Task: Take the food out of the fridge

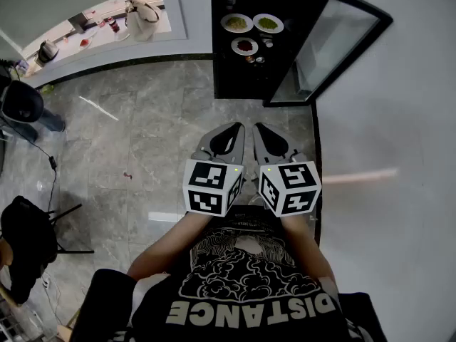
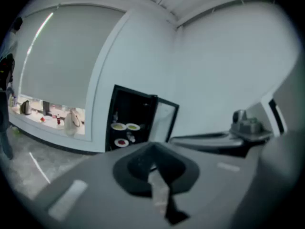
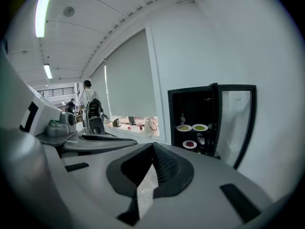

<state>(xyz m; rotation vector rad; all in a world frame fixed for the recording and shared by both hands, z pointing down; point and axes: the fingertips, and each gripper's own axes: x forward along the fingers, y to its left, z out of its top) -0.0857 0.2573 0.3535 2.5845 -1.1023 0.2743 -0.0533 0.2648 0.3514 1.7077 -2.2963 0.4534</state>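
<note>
Just approaching: my left gripper (image 1: 234, 128) and right gripper (image 1: 258, 128) are closed tight and empty, well short of the food plates (image 1: 236, 23) on the open fridge (image 1: 222, 66) shelves, so next I move in, jaws spread.

Your right claw (image 3: 152, 147) is closed on nothing. Ahead, the fridge (image 3: 190, 104) stands open, three plates of food (image 3: 184, 128) on its shelves.
</note>
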